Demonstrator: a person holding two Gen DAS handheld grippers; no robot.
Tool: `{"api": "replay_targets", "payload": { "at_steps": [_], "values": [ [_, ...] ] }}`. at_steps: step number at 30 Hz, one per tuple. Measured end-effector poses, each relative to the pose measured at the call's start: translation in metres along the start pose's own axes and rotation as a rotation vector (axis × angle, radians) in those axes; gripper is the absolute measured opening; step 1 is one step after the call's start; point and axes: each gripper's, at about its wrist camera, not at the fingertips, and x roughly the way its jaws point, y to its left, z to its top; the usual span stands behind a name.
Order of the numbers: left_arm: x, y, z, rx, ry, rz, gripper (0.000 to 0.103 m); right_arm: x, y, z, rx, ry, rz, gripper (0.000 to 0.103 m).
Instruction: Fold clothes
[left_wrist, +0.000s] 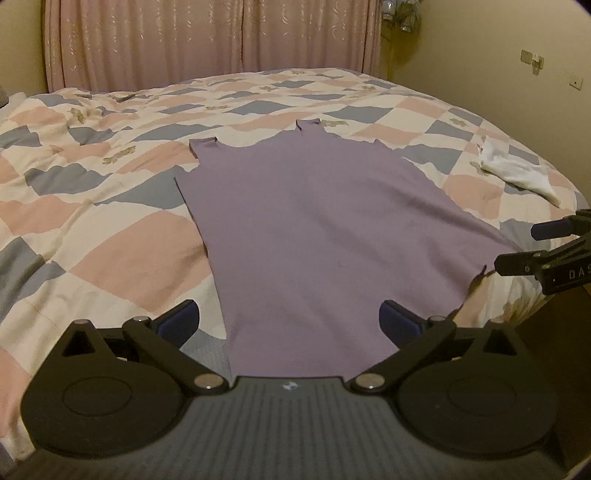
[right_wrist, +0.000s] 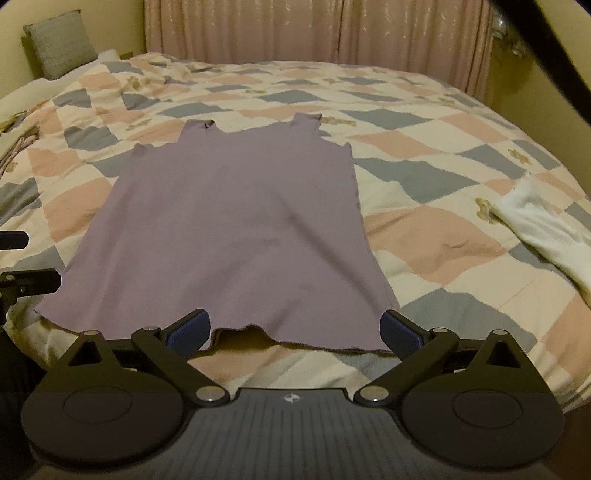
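A lilac sleeveless top (left_wrist: 310, 229) (right_wrist: 236, 221) lies spread flat on the bed, straps toward the far curtain and hem at the near edge. My left gripper (left_wrist: 290, 319) is open above the hem's left part, its blue pads wide apart with nothing between them. My right gripper (right_wrist: 295, 328) is open just over the hem near its right corner, also holding nothing. The right gripper (left_wrist: 532, 243) shows at the right edge of the left wrist view, beside the hem's right corner. The left gripper (right_wrist: 22, 258) pokes in at the left edge of the right wrist view.
A checked quilt (left_wrist: 110, 236) (right_wrist: 424, 177) in pink, grey and cream covers the bed. A white garment (left_wrist: 517, 170) (right_wrist: 546, 232) lies crumpled to the right of the top. A grey cushion (right_wrist: 59, 44) leans at the far left. Pink curtains (left_wrist: 207, 37) hang behind the bed.
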Motion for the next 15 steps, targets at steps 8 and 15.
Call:
{"api": "replay_targets", "payload": {
  "at_steps": [8,15],
  "values": [
    [-0.0026,-0.0015,-0.0037,0.003,0.002,-0.007,0.102,-0.0027,-0.0019,-0.0042,0.008,-0.017,-0.003,0.101],
    [-0.0063,-0.0008,-0.005,0.006,-0.001,-0.002,0.102,-0.0056,-0.0014,-0.0047,0.008,-0.03,-0.004,0.101]
  ]
}}
